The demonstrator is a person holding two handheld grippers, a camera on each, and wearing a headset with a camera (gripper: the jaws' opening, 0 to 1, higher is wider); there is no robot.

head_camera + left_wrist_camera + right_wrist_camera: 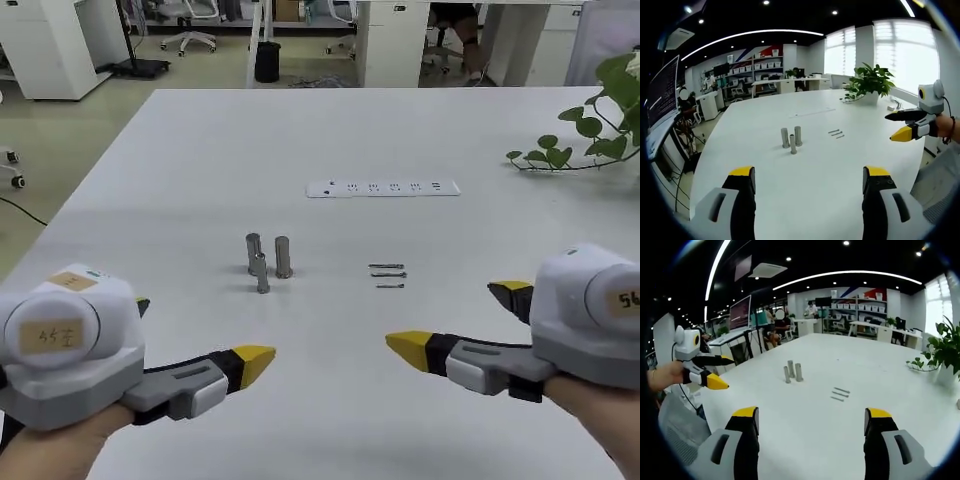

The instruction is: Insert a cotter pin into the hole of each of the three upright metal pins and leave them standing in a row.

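Metal pins stand near cotter pins — head view shows power strip beyond.

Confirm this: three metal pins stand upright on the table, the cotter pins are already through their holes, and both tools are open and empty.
Not quite. The three cotter pins lie loose on the table, apart from the metal pins, as the head view shows. The rest holds: left tool and right tool are open and empty.

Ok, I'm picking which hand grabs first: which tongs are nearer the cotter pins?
Right. The right tongs sit open on the near side of the cotter pins, slightly to their right; the left tongs are farther, off left, past the upright metal pins.
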